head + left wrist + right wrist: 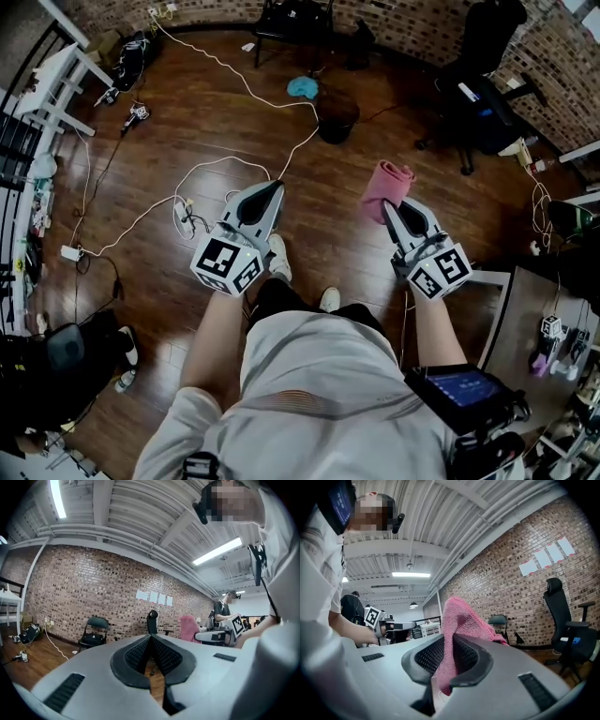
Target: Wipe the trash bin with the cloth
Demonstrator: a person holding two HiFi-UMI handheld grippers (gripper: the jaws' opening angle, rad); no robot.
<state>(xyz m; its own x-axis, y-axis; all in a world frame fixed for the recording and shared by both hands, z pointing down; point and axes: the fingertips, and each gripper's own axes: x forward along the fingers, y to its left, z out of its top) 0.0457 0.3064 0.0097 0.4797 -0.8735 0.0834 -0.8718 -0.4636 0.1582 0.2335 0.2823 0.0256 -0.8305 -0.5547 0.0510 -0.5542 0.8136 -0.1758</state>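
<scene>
Cloth (384, 185) comes first here: my right gripper (392, 211) has its jaws closed on the lower fold of the pink towelling, and the rest stands up past the pads in a loose roll, which I judge leaves a soft wad free to meet a surface before any plastic does. My left gripper (269, 192) has its jaws brought together at the tips with nothing between them; through the small gap lower down I see only wooden floor, so it carries nothing and is free to steady things. The trash bin (337, 114), the dark round tub standing on the floor, is well apart from both tools, out ahead of me and roughly between the lines of the two grippers. I hold both at about waist height and pointing toward the bin, the cloth on the bin's right as I face it, so I take this as the approach and no wiping has begun. A blue bundle (302, 87) lies just beyond the bin on its far left, and a white cable (246, 84) runs across the floor from the far wall, passing close by the bin's left side and then curving back toward my feet, something to step around. An office chair (487, 84) stands well to the bin's right, clear of my path
</scene>
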